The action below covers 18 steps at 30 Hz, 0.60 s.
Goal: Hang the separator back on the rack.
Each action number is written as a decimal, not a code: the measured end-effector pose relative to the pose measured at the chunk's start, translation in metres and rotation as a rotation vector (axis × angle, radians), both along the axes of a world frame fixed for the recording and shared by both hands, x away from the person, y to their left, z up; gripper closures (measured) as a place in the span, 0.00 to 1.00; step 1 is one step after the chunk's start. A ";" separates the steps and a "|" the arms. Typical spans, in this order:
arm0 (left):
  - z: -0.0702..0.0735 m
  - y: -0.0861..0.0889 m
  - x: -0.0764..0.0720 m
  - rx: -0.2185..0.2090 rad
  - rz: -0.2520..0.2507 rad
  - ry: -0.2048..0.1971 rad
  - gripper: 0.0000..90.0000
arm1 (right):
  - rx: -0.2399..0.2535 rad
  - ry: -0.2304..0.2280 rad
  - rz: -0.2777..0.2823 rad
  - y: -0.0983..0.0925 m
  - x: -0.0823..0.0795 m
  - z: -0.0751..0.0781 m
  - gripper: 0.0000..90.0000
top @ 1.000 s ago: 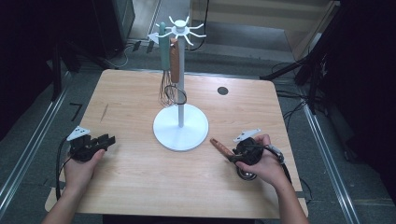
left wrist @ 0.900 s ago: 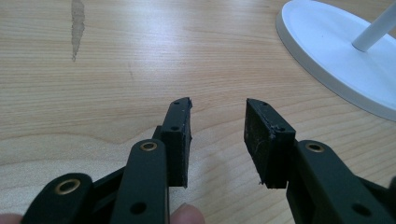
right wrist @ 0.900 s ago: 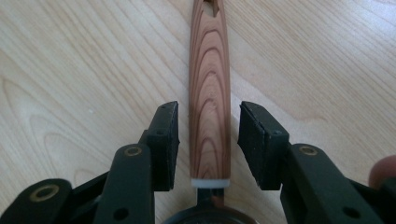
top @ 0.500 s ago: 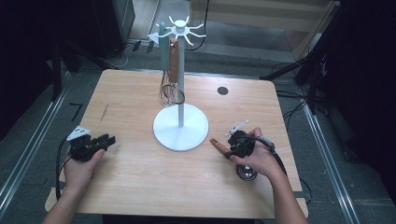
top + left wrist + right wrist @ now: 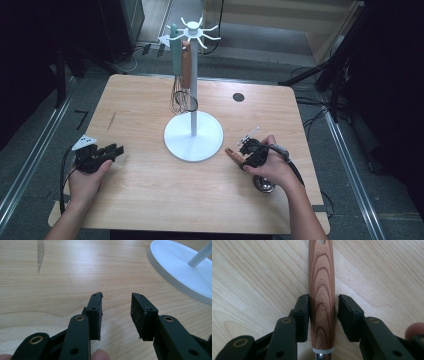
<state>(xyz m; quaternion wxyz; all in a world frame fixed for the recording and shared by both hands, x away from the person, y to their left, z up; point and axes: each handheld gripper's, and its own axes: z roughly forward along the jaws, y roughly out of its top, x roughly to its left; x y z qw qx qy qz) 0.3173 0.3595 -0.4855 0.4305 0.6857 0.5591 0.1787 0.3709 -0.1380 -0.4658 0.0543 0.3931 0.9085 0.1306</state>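
A utensil with a wooden handle [image 5: 322, 277] lies on the table at the right, its tip [image 5: 231, 152] pointing at the stand and its metal bowl [image 5: 264, 184] near the front edge. My right gripper [image 5: 244, 159] [image 5: 323, 307] straddles that handle. One pad touches it and a slim gap shows at the other pad [image 5: 347, 315], so it is open. My left gripper [image 5: 119, 148] [image 5: 116, 305] rests low over the table at the left, open, with bare wood between its pads.
A white utensil stand [image 5: 193, 136] rises mid-table on a round base [image 5: 180, 272]. A whisk [image 5: 182, 100], a teal-handled tool [image 5: 174, 45] and a wooden-handled tool [image 5: 186, 62] hang from it. A dark round hole [image 5: 238, 97] sits at the back right.
My right hand has shifted left along the lying utensil's handle, toward its tip. The utensil and the left hand have stayed put.
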 end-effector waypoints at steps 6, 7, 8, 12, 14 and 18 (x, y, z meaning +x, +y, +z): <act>0.000 0.000 0.000 0.004 -0.004 -0.003 0.69 | -0.014 0.015 -0.010 0.009 0.002 0.001 0.75; 0.000 -0.001 0.000 0.004 -0.005 -0.004 0.69 | -0.014 0.015 -0.013 0.010 0.003 0.001 0.75; 0.000 -0.001 0.000 0.004 -0.005 -0.004 0.69 | -0.017 0.016 -0.021 0.011 0.004 0.001 0.76; 0.000 0.000 0.000 0.004 -0.005 -0.003 0.69 | -0.029 0.025 -0.048 0.014 0.004 0.002 0.77; 0.000 0.000 0.000 0.002 -0.005 -0.003 0.69 | -0.025 0.029 -0.055 0.013 0.004 0.002 0.77; 0.000 0.000 0.000 -0.002 -0.003 -0.001 0.69 | -0.006 0.017 -0.076 0.012 0.001 0.001 0.77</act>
